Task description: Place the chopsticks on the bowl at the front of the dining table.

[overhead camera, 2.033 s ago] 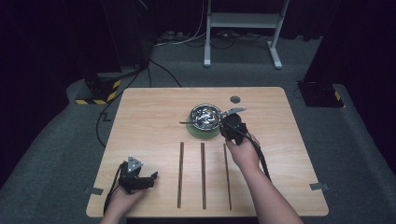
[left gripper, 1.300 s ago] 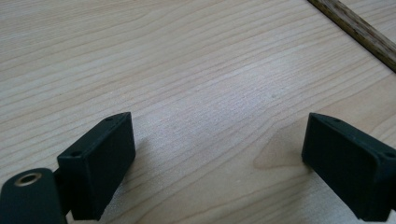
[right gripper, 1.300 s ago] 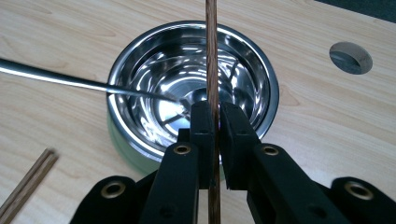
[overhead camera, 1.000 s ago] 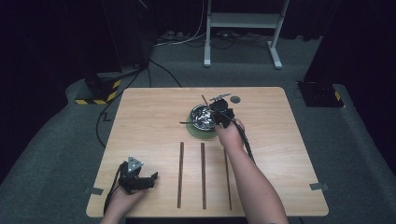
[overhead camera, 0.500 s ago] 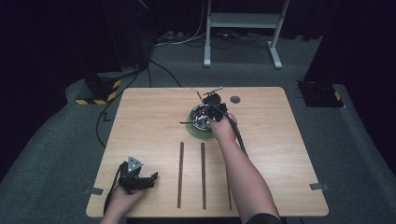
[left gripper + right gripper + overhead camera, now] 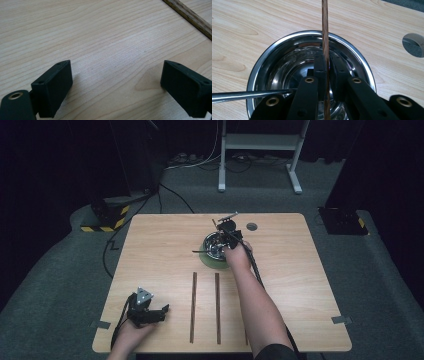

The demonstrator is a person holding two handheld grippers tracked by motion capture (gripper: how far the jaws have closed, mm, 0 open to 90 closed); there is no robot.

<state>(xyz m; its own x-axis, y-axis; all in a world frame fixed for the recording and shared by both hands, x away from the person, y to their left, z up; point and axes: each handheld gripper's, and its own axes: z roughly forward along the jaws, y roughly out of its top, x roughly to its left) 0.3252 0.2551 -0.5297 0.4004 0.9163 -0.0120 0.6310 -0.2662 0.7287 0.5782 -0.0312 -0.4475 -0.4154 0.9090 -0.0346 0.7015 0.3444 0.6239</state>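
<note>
My right gripper (image 6: 227,231) hangs over a steel bowl (image 6: 214,248), shut on a thin wooden stick (image 6: 325,30) that runs straight up between its jaws. In the right gripper view (image 6: 327,66) the bowl's rim (image 6: 262,65) curves around the jaws. A thin metal rod (image 6: 242,95) leans out of the bowl to the left (image 6: 200,251). My left gripper (image 6: 161,310) rests open on the table near the front left corner, with bare wood between its jaws (image 6: 117,82).
Two wooden sticks (image 6: 193,305) (image 6: 217,305) lie side by side on the table's front half; a third is mostly under the right forearm. A green mat (image 6: 212,264) lies under the bowl. A round hole (image 6: 251,226) is right of the bowl.
My right gripper has moved with its stick from the bowl's right side toward the far side and left, over the bowl. The left gripper has stayed put.
</note>
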